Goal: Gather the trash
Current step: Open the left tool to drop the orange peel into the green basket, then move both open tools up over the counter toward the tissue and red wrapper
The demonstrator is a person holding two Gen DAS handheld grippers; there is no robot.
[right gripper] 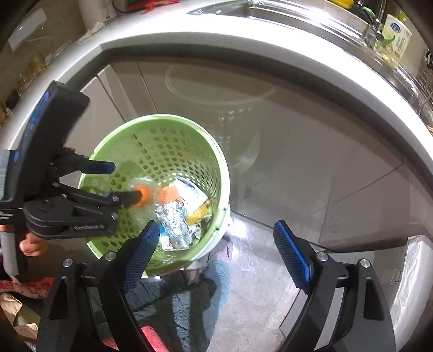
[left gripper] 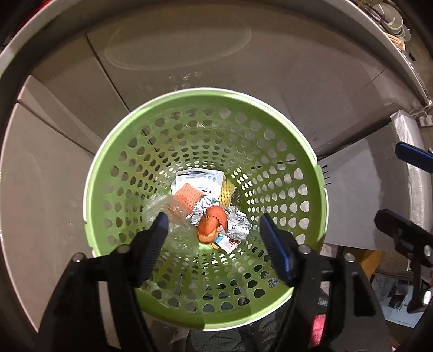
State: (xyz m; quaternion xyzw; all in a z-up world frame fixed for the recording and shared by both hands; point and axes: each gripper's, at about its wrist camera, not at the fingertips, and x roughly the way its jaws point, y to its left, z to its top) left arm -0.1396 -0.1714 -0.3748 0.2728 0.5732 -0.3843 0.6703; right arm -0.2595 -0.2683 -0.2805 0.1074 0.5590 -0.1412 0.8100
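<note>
Over the green basket (left gripper: 311, 189), the left hand-held gripper (left gripper: 213, 224) is seen released, nothing gripped. Orange peel (left gripper: 212, 220), crumpled foil (left gripper: 238, 224) and wrappers are piled at the basket bottom. Right hand-held gripper (right gripper: 216, 243) is released too, empty, beside the basket.

Grey cabinet doors (left gripper: 189, 67); steel sink (right gripper: 284, 13) above; bottle (right gripper: 395, 40) beside it.

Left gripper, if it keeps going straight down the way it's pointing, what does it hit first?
Likely the orange peel on the crumpled foil at the bottom of the green basket; the open left gripper frames them, though depth is uncertain.
</note>
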